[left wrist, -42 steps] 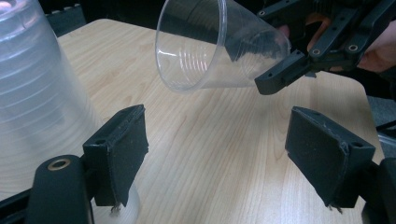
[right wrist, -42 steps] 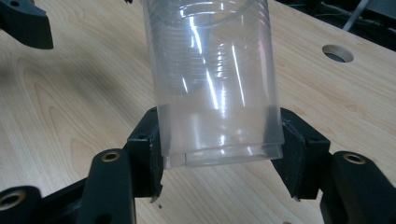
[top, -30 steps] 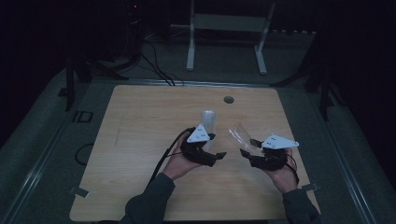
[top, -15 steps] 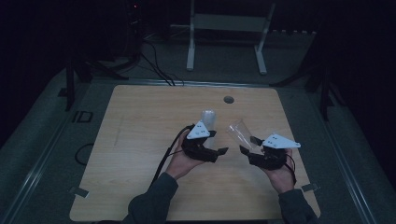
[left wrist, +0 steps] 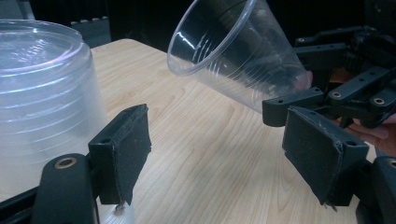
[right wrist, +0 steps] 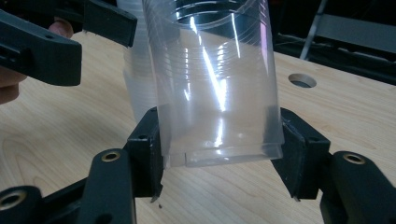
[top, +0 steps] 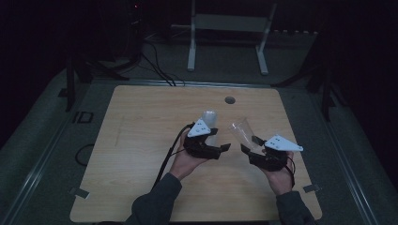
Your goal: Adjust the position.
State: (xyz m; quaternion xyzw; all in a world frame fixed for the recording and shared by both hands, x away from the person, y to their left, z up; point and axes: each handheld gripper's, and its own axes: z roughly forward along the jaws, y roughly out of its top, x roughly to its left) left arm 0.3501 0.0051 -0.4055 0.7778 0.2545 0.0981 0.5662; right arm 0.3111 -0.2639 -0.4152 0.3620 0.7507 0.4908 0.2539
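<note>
A light wooden table [top: 141, 140] is seen with a round cable hole [top: 229, 100] near its far edge. A white metal stand [top: 225, 28] is set on the grey floor [top: 51, 140] beyond it, and black cables [top: 157, 68] are trailed beside it.

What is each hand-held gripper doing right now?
Left hand-held gripper: open, just been closing, nothing between its jaws.
Right hand-held gripper: shut on a clear cup.

One stack of clear cups [top: 209, 123] — one single clear cup [top: 241, 131] — two tools, one wooden table [top: 141, 140].
</note>
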